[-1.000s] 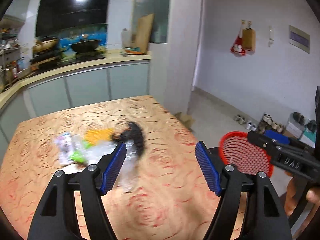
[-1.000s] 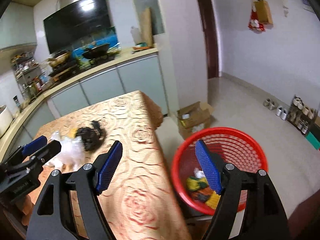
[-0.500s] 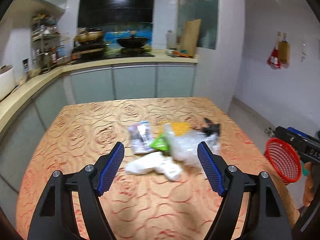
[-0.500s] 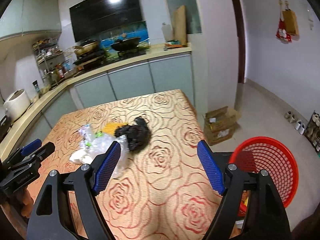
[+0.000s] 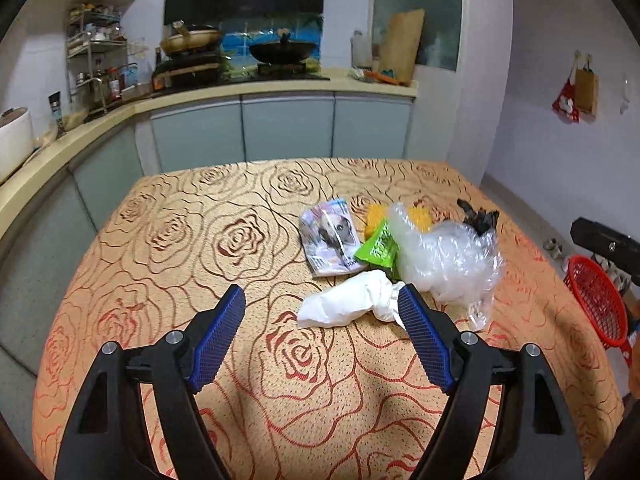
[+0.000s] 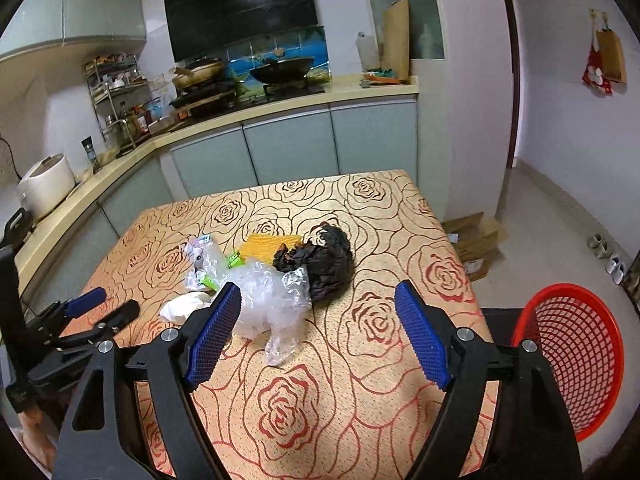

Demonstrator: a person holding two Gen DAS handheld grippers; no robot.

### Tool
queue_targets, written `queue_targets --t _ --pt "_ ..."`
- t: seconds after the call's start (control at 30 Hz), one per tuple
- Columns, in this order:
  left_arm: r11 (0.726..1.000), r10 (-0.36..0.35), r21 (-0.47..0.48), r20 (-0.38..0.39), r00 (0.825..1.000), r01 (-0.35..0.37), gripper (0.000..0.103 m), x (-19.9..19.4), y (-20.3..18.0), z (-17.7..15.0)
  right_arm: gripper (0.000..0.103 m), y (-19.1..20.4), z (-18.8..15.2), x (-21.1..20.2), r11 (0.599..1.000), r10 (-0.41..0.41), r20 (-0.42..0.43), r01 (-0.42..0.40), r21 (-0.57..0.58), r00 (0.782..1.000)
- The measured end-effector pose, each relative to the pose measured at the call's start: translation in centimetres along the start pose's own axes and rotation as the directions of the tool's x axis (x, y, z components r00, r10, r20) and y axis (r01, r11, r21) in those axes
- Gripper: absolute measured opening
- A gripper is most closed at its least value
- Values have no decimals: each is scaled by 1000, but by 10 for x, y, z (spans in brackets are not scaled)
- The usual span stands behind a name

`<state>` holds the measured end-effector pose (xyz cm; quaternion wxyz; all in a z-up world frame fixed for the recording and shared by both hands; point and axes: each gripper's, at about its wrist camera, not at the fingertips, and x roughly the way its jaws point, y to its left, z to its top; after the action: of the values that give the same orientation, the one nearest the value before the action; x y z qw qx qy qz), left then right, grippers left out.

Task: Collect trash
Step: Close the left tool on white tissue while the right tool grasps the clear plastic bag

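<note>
Left gripper (image 5: 322, 324): jaws have just been opening, nothing between. Right gripper (image 6: 318, 320): spread, empty. Ahead: one white wad (image 5: 348, 304), one clear bag (image 5: 444, 260), one black bag (image 6: 324, 260). One red basket (image 6: 576, 360) rightward.

Both wrist views look steeply down over the table (image 5: 160, 240), sharing the trash pile (image 6: 272, 280) and the kitchen counter (image 6: 280, 100) behind it.

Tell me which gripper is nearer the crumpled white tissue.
Left. The left gripper hovers just short of the white tissue, its right fingertip beside it; the right gripper faces the clear plastic bag, further right.
</note>
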<state>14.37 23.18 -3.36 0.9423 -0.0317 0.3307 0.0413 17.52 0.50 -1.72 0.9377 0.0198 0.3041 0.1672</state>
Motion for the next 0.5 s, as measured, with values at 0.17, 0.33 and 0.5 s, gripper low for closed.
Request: queue_targets --t 0.17,0.33,0.5 --pt "999 -31 19 -47 998 32 76 26 -5 5 77 5 0 13 1000 7 -18 -7 -5 1000" --pt "996 -53 62 -95 994 59 76 51 -16 13 77 4 1 21 1000 7 -34 -7 3 999" --pt "996 -46 66 -120 992 54 76 66 -17 12 77 1 4 28 1000 6 -39 -6 2 999"
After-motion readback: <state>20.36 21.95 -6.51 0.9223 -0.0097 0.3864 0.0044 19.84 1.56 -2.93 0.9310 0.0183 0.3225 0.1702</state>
